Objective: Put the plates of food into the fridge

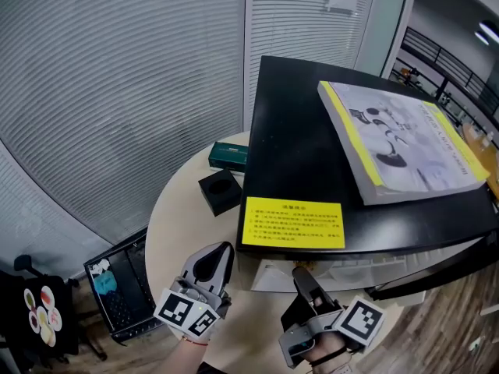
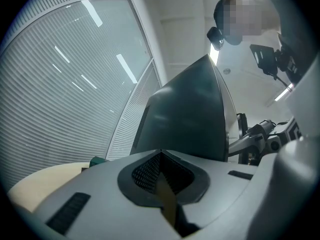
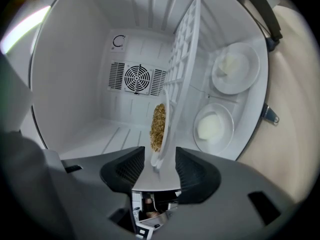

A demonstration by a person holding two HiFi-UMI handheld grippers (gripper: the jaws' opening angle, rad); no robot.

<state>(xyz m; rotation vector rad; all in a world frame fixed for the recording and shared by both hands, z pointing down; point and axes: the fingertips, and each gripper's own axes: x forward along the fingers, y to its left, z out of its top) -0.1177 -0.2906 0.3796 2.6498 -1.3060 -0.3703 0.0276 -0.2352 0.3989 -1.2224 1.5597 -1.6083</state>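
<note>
White fridge point(image 3: 75, 84) walls frame a shallow white plate point(image 3: 164, 134) of golden-brown grains point(image 3: 158, 126) lying against the slatted shelf point(image 3: 182, 59). Its rim sits between the right gripper point(image 3: 161, 157)'s parted jaws, neither pad pressing. The left gripper point(image 2: 161, 154) is closed and empty.

Both hand-held tools wear pale grey moulded shells. The left gripper point(image 1: 218, 255) tapers to a rounded nose with a black teardrop inset, and the left marker cube point(image 1: 185, 312) carries black-and-white squares on white faces. The right gripper point(image 1: 302, 276) looks darker up front — charcoal jaws ahead of a grey body — with the right marker cube point(image 1: 360, 321) behind. Close up, the pads point(image 3: 121, 170) are black and finely ribbed, and narrow dark slots point(image 3: 261, 200) mark each shell.
</note>
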